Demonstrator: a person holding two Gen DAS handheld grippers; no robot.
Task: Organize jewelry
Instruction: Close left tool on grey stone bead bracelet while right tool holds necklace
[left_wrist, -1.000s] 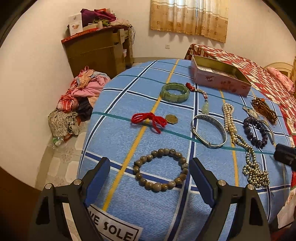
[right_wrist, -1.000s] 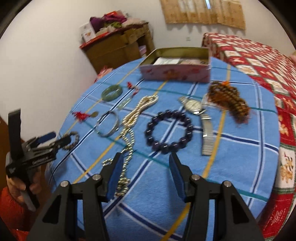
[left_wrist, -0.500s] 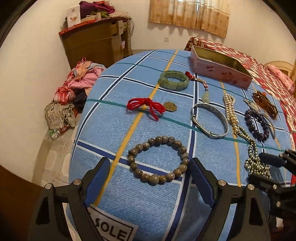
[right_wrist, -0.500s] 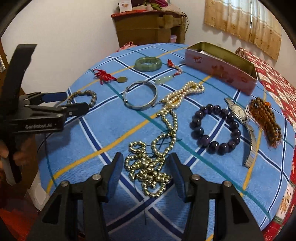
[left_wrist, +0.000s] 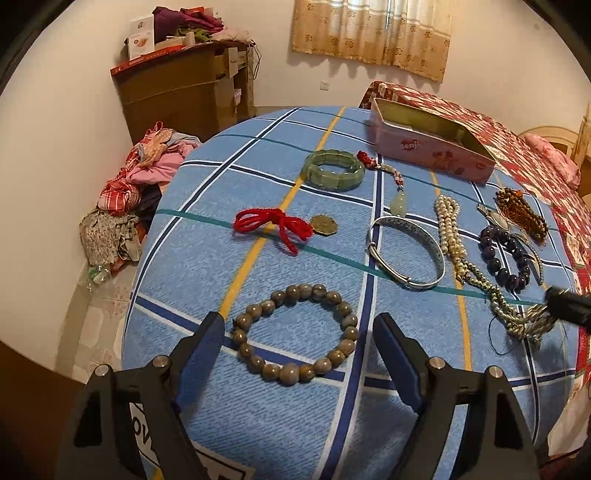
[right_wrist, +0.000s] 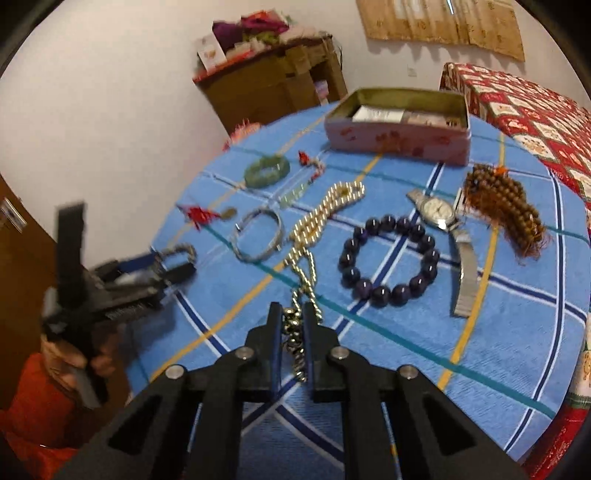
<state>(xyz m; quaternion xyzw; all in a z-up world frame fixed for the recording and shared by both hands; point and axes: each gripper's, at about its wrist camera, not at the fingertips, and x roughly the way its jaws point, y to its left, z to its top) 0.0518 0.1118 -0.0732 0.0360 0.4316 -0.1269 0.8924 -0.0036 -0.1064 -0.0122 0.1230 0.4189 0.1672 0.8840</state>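
My left gripper (left_wrist: 298, 332) is open, its fingers on either side of a grey-brown bead bracelet (left_wrist: 295, 341) lying on the blue checked cloth (left_wrist: 184, 258). My right gripper (right_wrist: 293, 314) is shut on the bunched end of a long pearl and gold bead necklace (right_wrist: 314, 229), which trails away across the cloth; it also shows in the left wrist view (left_wrist: 454, 236). An open pink tin box (right_wrist: 399, 136) stands at the far side, also seen in the left wrist view (left_wrist: 432, 147).
On the cloth lie a green jade bracelet (left_wrist: 332, 170), a red cord with a coin (left_wrist: 273, 225), a jade pendant (left_wrist: 399, 203), a silver bangle (left_wrist: 406, 251), a purple bead bracelet (right_wrist: 388, 258), a watch (right_wrist: 439, 214) and brown tasselled beads (right_wrist: 506, 210). A clothes heap (left_wrist: 140, 177) lies on the floor.
My right gripper has closed on the heaped end of the pearl necklace and lifted it a little. My left gripper has moved in closer around the grey-brown bracelet.
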